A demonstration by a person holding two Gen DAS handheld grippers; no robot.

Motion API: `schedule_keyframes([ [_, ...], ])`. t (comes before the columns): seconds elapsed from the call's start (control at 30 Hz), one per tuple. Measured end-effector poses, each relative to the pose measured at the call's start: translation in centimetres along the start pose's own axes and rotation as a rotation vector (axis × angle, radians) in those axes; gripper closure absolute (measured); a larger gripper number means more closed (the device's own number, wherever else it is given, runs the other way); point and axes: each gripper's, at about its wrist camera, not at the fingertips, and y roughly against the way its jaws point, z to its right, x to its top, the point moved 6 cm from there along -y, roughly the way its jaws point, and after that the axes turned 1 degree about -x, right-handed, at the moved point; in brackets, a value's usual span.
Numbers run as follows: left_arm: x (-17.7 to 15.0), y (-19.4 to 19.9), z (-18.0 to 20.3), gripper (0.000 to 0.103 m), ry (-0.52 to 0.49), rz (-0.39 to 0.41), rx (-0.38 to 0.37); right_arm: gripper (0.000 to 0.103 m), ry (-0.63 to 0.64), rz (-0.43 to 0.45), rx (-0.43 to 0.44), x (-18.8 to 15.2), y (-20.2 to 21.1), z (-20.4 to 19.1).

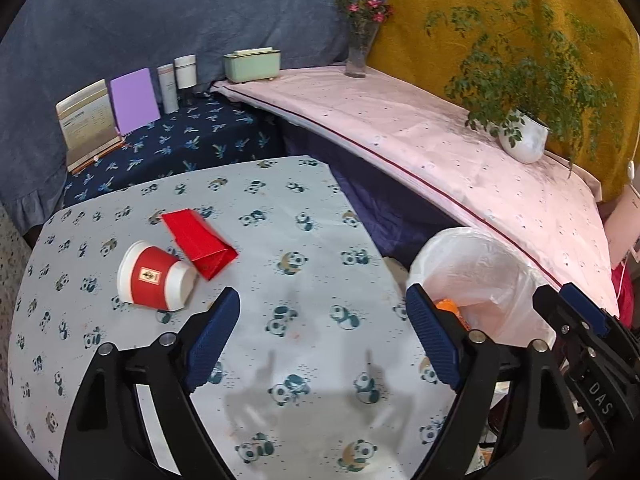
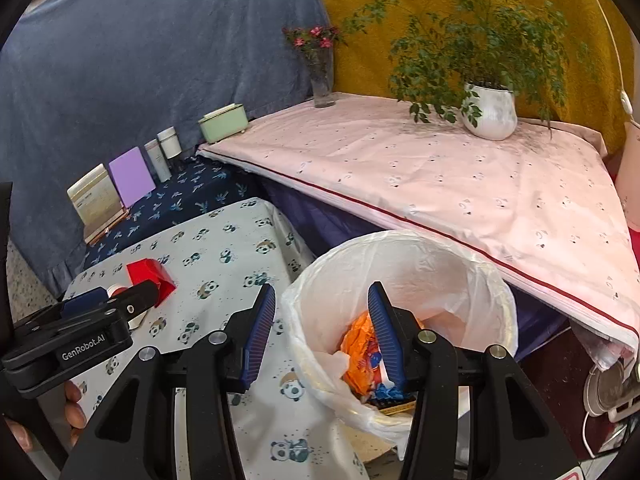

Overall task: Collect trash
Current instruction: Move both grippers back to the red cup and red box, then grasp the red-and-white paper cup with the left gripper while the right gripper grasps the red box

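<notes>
Two items remain — paper cup (image 1: 154, 282) and red carton (image 1: 199, 242); both grippers (image 1: 322, 342) (image 2: 322, 334) gape empty, seemingly post-drop over lined bin (image 2: 460, 264).

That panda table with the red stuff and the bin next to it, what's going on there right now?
A person is clearing trash with a handheld gripper in each hand. Both grippers are open and empty. The right gripper hangs over the lined trash bin, which already holds an orange wrapper and other scraps. The left gripper hovers above the panda tablecloth. A tipped red paper cup and a red carton still lie on the table, not yet picked up.
</notes>
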Motion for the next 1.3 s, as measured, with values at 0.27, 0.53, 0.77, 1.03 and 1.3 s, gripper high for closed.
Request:
schedule_keyframes([
  [0.27, -0.4, -0.2, -5.0, 0.014, 0.051, 0.004, 0.065, 0.052, 0.043, -0.017, 0.032, -0.3, -1.0, -3.7],
  [0.53, -1.5, -1.5, -10.8, 0.011, 0.065, -0.021, 0.152, 0.052, 0.096, -0.046, 0.067, -0.7, -2.9, -7.8],
  [0.77, -2.1, -3.6, -15.1, 0.009, 0.064, -0.058, 0.205, 0.052, 0.131, -0.08, 0.102, -1.1, -5.4, -11.4],
  [1.03, -2.4, -6.8, -16.8, 0.009, 0.01, -0.102, 0.202, 0.052, 0.174, -0.123, 0.135, -1.3, -9.0, -15.5],
  [1.3, -1.7, -10.4, -17.3, 0.009, 0.016, -0.148, 0.165, 0.052, 0.207, -0.155, 0.167, -0.8, -12.9, -19.2],
])
